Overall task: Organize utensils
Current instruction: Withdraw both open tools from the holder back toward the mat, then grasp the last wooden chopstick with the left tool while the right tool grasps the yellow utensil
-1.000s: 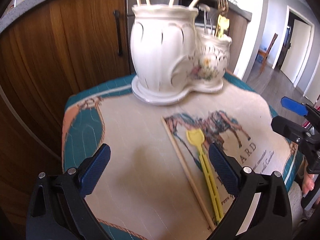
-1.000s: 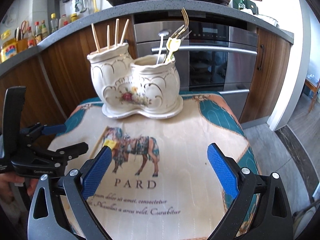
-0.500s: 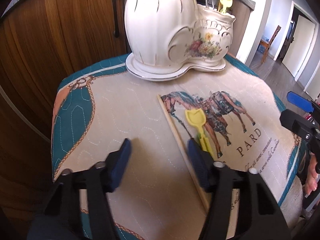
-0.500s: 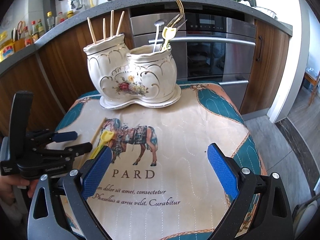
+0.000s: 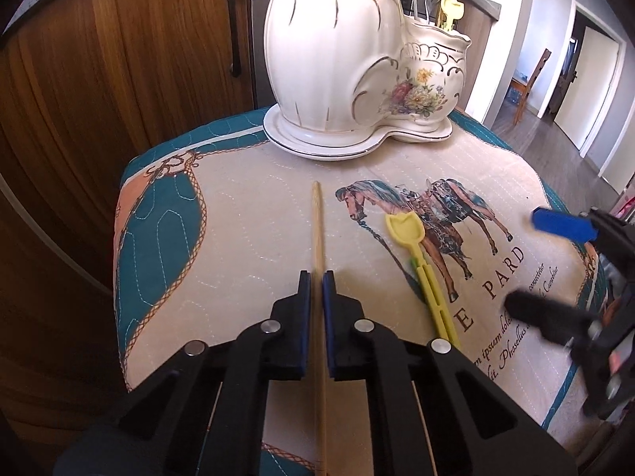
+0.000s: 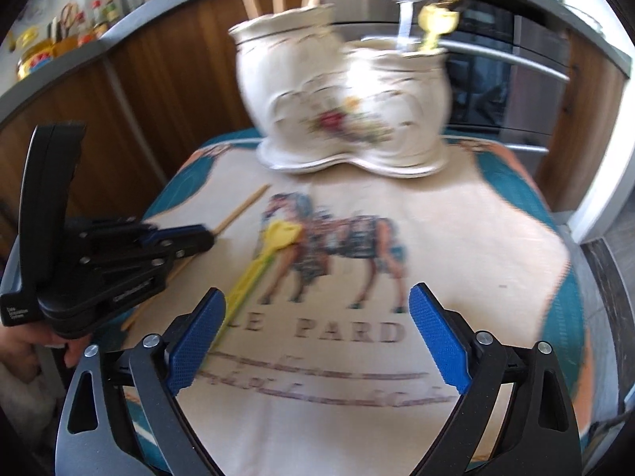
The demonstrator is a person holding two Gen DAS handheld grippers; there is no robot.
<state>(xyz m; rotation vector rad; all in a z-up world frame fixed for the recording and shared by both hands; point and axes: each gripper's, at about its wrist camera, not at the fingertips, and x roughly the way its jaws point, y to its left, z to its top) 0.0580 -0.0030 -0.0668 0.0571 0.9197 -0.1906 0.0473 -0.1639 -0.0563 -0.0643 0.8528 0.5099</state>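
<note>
My left gripper (image 5: pixel 316 277) is shut on a wooden chopstick (image 5: pixel 317 230) that lies on the horse-print cloth (image 5: pixel 246 238); the stick runs between the blue pads (image 5: pixel 304 289). A yellow plastic spoon (image 5: pixel 420 265) lies just right of it. The white double ceramic holder (image 5: pixel 357 63) stands at the back, chopsticks in one pot and forks and spoons in the other. My right gripper (image 6: pixel 317 317) is open and empty above the cloth, with the yellow spoon (image 6: pixel 258 265) by its left pad. The right wrist view is blurred and shows the left gripper (image 6: pixel 198 238) on the chopstick (image 6: pixel 242 208).
Wooden cabinet doors (image 5: pixel 119 79) and a steel oven (image 6: pixel 535 91) stand behind the small table. The cloth's edges (image 5: pixel 119 277) drop off at left and right. A doorway and a chair (image 5: pixel 532 79) are far right.
My left gripper moved over the chopstick and closed on it. My right gripper moved forward and lower toward the yellow spoon, staying open.
</note>
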